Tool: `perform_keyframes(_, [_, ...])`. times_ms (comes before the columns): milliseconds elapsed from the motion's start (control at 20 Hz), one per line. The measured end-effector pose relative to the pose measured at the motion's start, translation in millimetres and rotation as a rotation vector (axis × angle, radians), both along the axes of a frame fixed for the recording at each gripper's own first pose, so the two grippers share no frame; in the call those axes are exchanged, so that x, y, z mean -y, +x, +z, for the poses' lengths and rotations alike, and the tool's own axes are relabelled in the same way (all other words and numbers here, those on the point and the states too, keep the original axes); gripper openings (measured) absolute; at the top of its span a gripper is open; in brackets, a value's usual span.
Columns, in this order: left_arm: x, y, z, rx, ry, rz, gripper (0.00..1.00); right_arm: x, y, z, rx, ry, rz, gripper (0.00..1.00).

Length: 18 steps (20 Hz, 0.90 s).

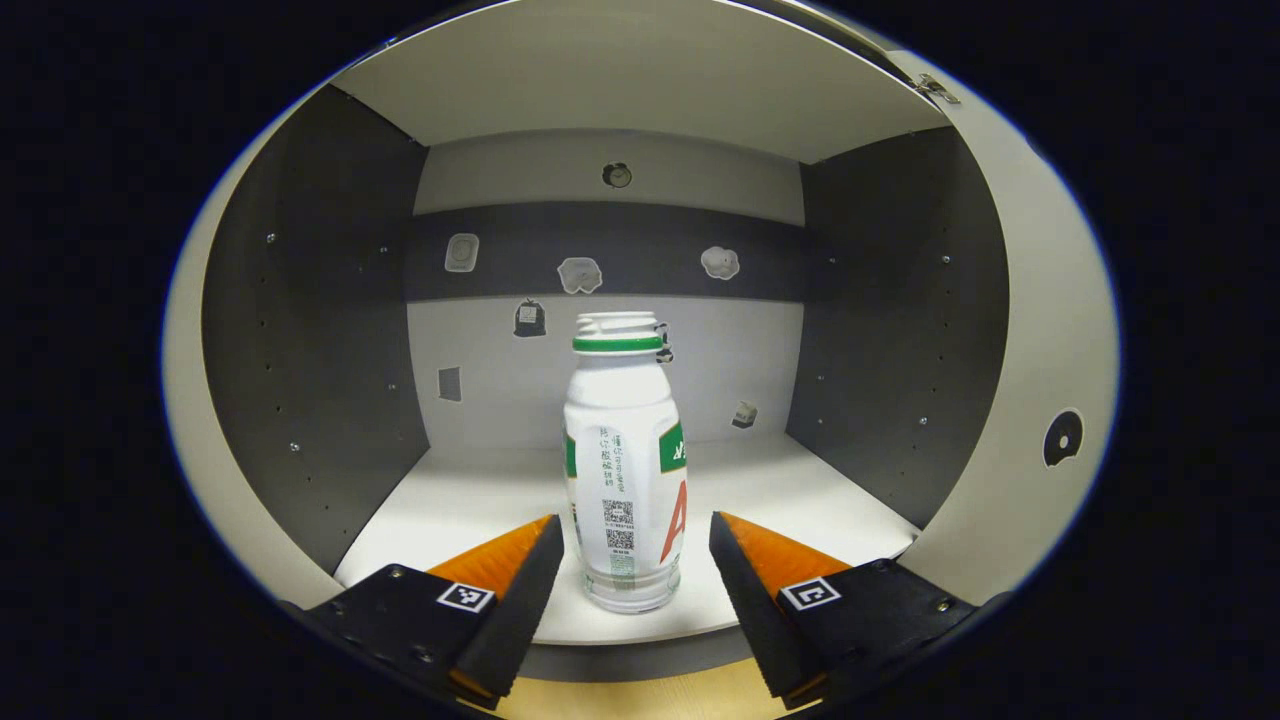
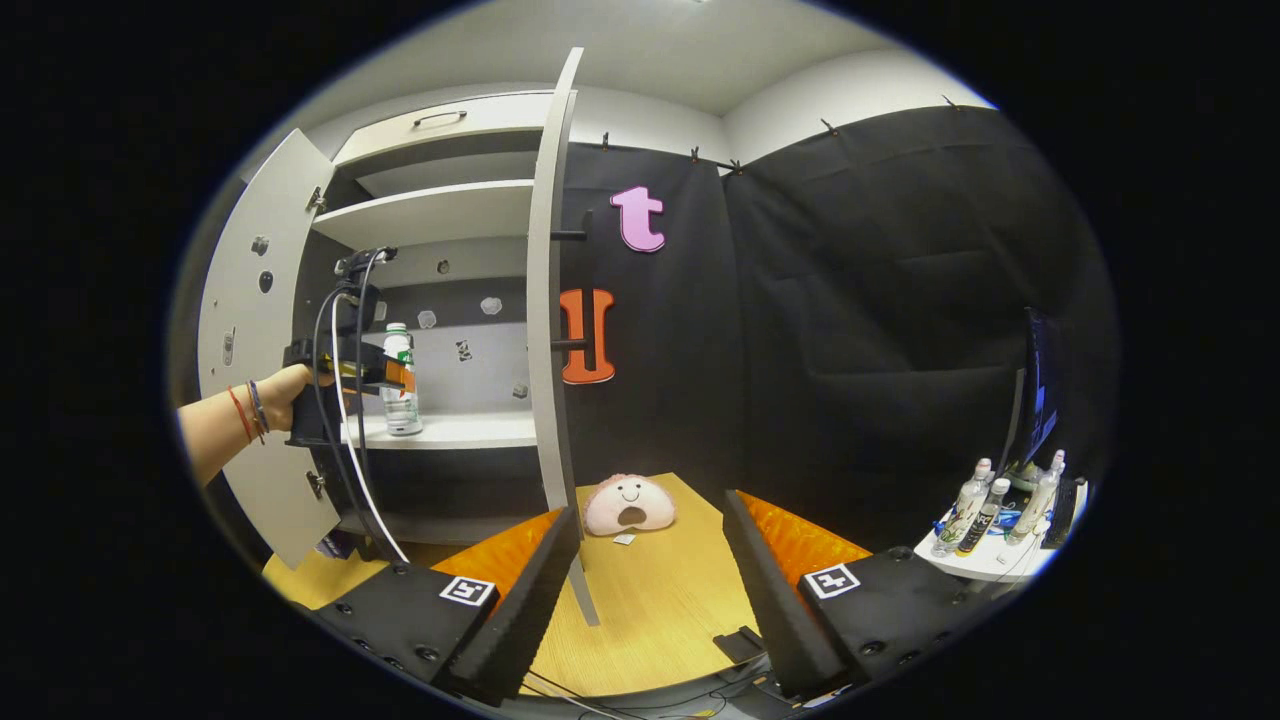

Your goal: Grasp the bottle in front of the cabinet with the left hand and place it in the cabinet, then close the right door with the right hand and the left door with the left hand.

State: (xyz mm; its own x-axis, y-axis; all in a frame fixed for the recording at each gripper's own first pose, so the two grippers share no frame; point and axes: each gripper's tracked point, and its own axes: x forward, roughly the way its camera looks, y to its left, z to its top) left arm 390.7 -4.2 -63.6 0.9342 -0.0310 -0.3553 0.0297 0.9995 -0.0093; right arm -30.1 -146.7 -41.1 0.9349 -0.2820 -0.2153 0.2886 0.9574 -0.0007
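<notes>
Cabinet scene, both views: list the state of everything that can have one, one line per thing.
Bottle: upright on the cabinet shelf, cap off, between the left claw's fingers, gaps on both sides.
Left claw: open, empty.
Right claw: open, empty, over the wooden table.
Left door: open.
Right door: open, seen edge-on.
Plush toy: lying on the table.

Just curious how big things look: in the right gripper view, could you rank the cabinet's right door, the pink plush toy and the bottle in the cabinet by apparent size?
1. Right door, by far.
2. Pink plush toy.
3. Bottle, though it stands farther off, so that is unsure.
</notes>
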Motion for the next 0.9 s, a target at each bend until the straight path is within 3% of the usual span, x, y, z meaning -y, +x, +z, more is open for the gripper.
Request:
perform_keyframes(500, [-18, -60, 29, 0.084, -0.016, 0.039, 0.94, -6, 4, 0, -0.002, -0.014, 0.024, 0.96])
perform_keyframes(750, [-29, -115, 50, 0.138, -0.063, 0.054, 0.94, -2, 14, 6, 0.009, -0.032, 0.038, 0.96])
perform_keyframes(900, [-49, -156, 69, 0.185, -0.012, 0.069, 0.94, 3, 27, 6, 0.004, -0.062, 0.053, 0.96])
